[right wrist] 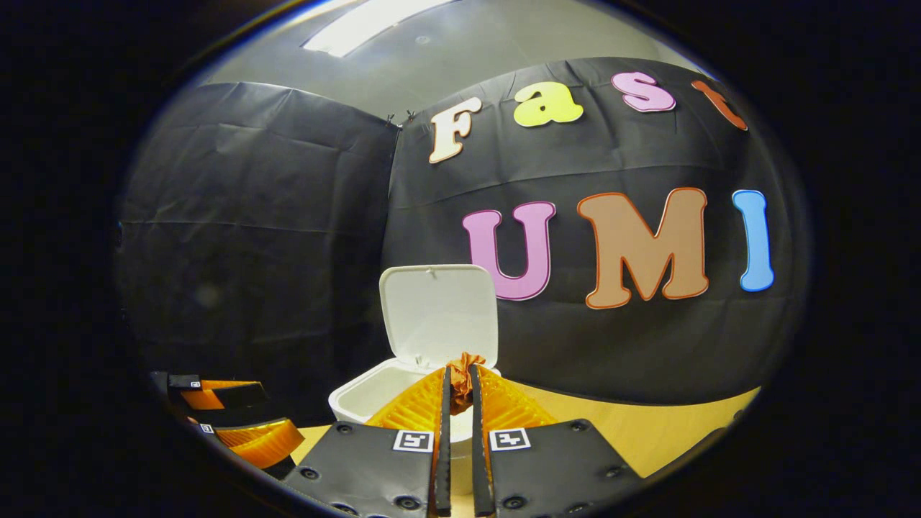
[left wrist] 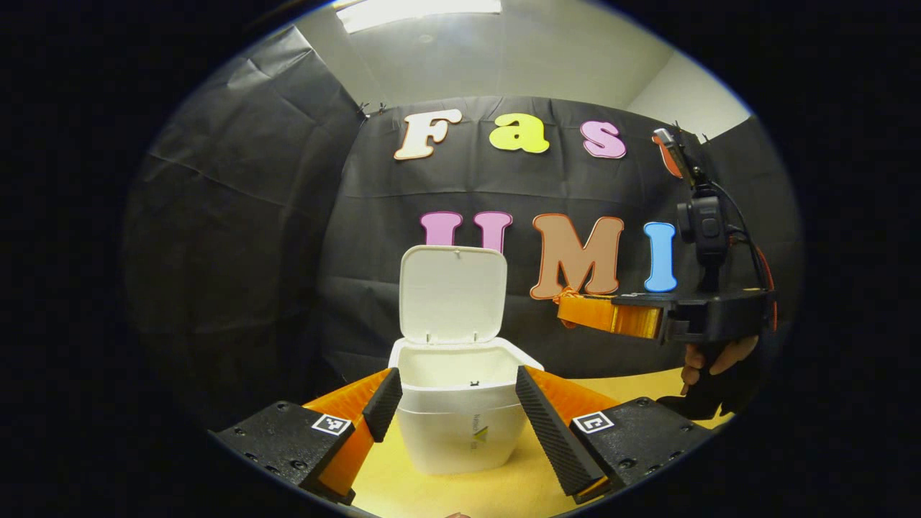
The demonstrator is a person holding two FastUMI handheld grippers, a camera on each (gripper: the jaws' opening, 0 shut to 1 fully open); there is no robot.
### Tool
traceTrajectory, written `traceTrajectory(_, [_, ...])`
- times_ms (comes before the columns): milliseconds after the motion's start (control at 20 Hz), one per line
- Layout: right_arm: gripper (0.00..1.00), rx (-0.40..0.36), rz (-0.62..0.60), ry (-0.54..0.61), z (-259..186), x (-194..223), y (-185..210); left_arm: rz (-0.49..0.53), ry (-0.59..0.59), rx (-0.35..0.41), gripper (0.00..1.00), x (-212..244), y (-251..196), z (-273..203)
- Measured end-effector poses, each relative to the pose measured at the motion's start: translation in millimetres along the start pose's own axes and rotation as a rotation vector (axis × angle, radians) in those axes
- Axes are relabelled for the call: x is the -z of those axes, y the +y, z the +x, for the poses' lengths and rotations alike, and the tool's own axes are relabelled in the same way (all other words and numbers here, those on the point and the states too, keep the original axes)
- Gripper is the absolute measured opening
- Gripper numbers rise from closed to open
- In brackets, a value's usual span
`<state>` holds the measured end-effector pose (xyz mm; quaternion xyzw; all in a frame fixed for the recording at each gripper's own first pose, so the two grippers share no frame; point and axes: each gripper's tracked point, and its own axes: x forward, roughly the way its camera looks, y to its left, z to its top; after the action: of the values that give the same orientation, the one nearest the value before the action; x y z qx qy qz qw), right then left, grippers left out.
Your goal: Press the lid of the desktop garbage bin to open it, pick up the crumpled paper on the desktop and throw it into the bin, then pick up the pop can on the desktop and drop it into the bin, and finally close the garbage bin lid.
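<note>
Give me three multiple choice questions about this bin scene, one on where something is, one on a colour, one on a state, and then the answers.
1. Where does the bin stand in the left gripper view?
A. between the left gripper's open jaws
B. behind the right gripper
C. on the floor

2. What colour is the crumpled paper?
A. white
B. orange
C. blue

3. What state is the bin's lid in?
A. shut
B. taken off, lying on the table
C. swung up, open

Answers:
1. A: the bin sits framed between the two spread jaws.
2. B: an orange wad sticks out past the right gripper's closed jaws.
3. C: the lid stands upright behind the open bin.
</note>
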<state>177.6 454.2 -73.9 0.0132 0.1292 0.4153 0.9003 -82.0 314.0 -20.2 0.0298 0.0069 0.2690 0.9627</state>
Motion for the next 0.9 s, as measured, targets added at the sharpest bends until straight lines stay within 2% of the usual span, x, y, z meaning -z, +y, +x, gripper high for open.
traceTrajectory(300, [0.12, 0.015, 0.002, 0.041, 37.1, 19.3, 16.0, 0.001, 0.016, 0.004, 0.95, 8.2, 28.9, 8.5])
traceTrajectory(400, [0.18, 0.008, 0.011, 0.058, 50.7, 26.1, 22.3, -0.004, 0.018, 0.007, 0.95, 10.5, 35.9, 10.9])
traceTrajectory(450, [0.24, 0.009, 0.019, 0.069, 55.4, 29.5, 24.0, -0.006, 0.020, 0.008, 0.95, 12.2, 39.7, 10.4])
traceTrajectory(650, [1.00, 0.045, 0.033, 0.075, 61.5, 33.7, 22.6, -0.008, 0.022, 0.016, 0.95, 14.2, 46.3, 14.6])
traceTrajectory(900, [1.00, 0.096, 0.016, 0.010, 39.0, 17.8, 8.3, -0.009, 0.014, 0.042, 0.95, 14.9, 36.4, 20.0])
